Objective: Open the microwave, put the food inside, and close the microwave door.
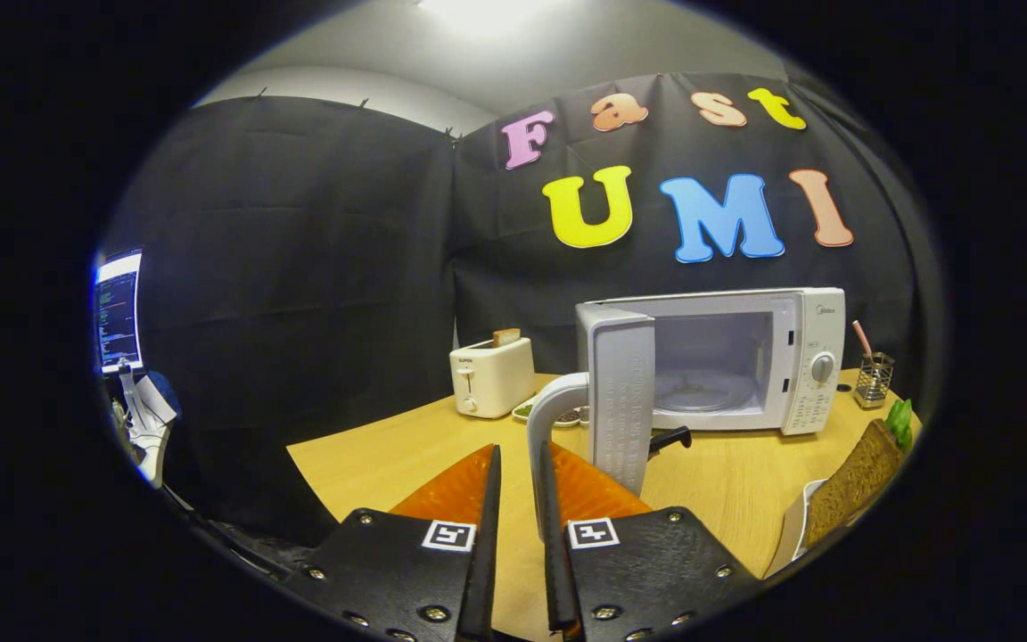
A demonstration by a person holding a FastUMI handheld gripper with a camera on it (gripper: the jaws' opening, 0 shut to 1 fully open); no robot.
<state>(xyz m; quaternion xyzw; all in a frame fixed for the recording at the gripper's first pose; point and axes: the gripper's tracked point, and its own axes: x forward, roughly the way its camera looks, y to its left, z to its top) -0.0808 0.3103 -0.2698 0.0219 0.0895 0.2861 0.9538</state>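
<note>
Gripper (518, 464) is level, pointing straight ahead over the table, its two black flat fingers (488, 499) with orange backing standing close together and nearly parallel. A narrow gap is left between them. The curved white plastic door handle (545, 419) rises just at the inner edge of the right finger; can't tell whether both fingers press on it or it just sits beside them. Black bolted plates with square marker tags sit at the finger bases.

The white boxy microwave (745, 357) stands ahead and to the right of the fingers, on the light wood-grain table (371, 455). Its white door (622, 401) is swung wide open, edge-on toward the gripper, just beyond the right fingertip. The cavity is open and a round glass turntable (705, 392) shows inside. A round dial sits on the control panel at its right.

The food, a slice of dark brown grainy bread (852, 481) with a green leafy bit on a white plate (794, 526), lies well to the right of the fingers, outside the microwave.

A cream two-slot toaster (491, 376) with toast sticking out stands beyond the fingers, slightly left. A small dish of dark bits (567, 415) sits next to it. A wire mesh holder (875, 379) stands right of the microwave.
</note>
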